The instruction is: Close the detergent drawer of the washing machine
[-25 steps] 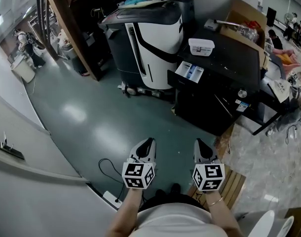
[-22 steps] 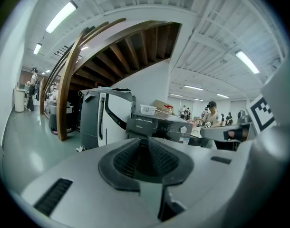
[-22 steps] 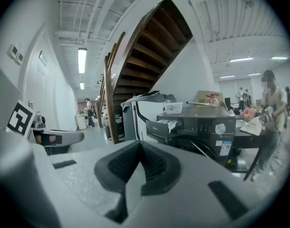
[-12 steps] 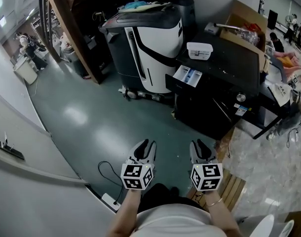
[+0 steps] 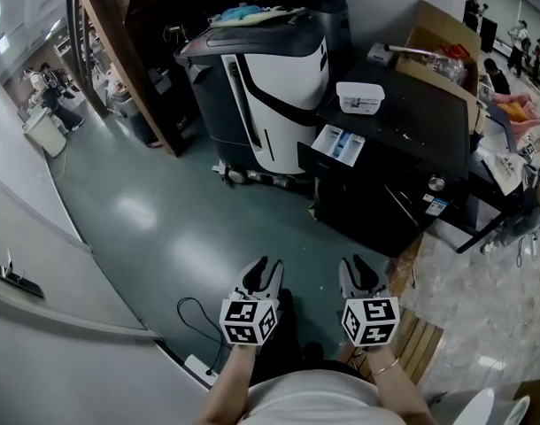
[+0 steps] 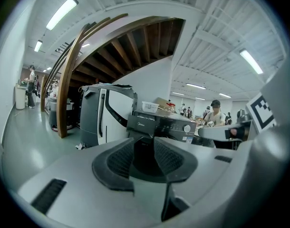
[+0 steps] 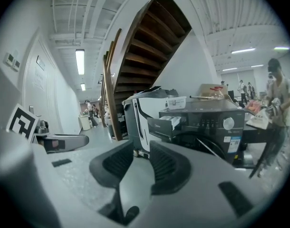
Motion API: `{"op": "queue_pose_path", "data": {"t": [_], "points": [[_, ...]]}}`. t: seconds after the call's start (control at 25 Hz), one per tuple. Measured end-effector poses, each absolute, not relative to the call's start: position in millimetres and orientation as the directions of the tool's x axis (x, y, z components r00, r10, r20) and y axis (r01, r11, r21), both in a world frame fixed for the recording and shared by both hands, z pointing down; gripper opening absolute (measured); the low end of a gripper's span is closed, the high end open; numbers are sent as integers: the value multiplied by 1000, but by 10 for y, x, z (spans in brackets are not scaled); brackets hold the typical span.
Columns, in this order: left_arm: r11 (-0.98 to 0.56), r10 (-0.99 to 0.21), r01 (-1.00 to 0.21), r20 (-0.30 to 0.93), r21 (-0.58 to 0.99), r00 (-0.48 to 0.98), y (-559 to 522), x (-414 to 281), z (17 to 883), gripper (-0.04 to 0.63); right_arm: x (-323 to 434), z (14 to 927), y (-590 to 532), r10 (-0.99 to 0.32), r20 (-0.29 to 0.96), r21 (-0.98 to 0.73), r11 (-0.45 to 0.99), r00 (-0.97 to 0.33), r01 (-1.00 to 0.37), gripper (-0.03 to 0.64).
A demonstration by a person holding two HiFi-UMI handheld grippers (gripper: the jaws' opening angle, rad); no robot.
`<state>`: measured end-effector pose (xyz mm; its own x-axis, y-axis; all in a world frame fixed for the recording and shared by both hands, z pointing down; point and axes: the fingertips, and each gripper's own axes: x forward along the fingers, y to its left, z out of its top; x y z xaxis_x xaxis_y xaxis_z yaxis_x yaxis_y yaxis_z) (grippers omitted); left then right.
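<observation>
Closest to the camera, the person is holding both grippers low in front of the body, side by side and pointing a little downward. The left gripper (image 5: pixel 266 266) is standing open: its jaws have just been opening, and nothing is lying between them. The right gripper (image 5: pixel 353 265) is also showing its jaws apart, with nothing between them. I judge that they are being carried empty because the drawer needs only a push, not a grip.

Both are well apart from the machine, with the green floor (image 5: pixel 164 211) lying between. Further on, the black washing machine (image 5: pixel 412 144) is standing with its detergent drawer (image 5: pixel 339 144) sticking out at the upper left of its front, the white and blue compartments showing. A white container (image 5: pixel 359 96) is resting on the machine's top, behind the drawer. Just beside the drawer's side, a big black-and-white appliance (image 5: pixel 279 69) is standing, so the approach is probably easier straight from the front.
</observation>
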<state>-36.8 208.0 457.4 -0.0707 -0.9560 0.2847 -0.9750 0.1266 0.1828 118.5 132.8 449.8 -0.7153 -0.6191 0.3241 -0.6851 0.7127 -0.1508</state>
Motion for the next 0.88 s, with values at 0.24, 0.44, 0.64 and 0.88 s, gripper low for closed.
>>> {"op": "queue_pose_path", "data": {"t": [0.24,0.44,0.64,0.88], "points": [[111,-951,-975,305,194,-47,1744,-683,4689,133,897,4574,1039,-631,337,-153,695,-698,-702,91],[75,-948,-978,318,192,-10,1330,-1026,4751,135,612,4625,653,-661,351,-158,656,-663,-738,91],[20,-944,-980,327,197,46,872,-1337,4770,135,367,4627,259,-701,361,-152,607,-616,-780,91],[-44,-937,-979,333,197,109,364,-1656,4768,137,201,4595,-137,-754,372,-147,529,-542,-836,91]]}}
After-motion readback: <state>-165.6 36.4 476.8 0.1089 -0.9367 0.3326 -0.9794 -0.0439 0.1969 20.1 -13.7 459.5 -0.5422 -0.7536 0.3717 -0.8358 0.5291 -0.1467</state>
